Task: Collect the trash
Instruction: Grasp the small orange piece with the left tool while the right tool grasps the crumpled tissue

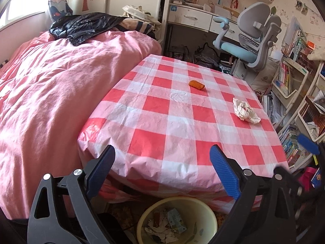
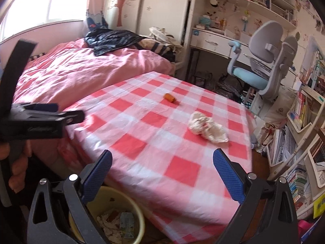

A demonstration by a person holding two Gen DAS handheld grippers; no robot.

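A crumpled white tissue [image 1: 245,110] [image 2: 207,129] lies on the red-and-white checked table [image 1: 162,126] [image 2: 158,142] toward its right side. Farther back rests a small orange piece of trash [image 1: 196,85] [image 2: 169,97]. A yellow bin [image 1: 176,207] [image 2: 140,219] holding crumpled paper and wrappers stands on the floor under the table's near edge. My left gripper [image 1: 162,162] hangs open above the bin, nothing between its blue fingers. My right gripper [image 2: 162,166] is open too, over the near table edge, well short of the tissue. The left tool [image 2: 30,120] shows at the right wrist view's left edge.
A bed with a pink duvet [image 1: 50,91] and a black jacket [image 1: 85,26] borders the table's left. A grey-and-blue desk chair [image 1: 249,40] and a desk stand behind. Shelves packed with books [image 1: 294,101] line the right side. The person's fingers [image 2: 18,168] hold the left tool.
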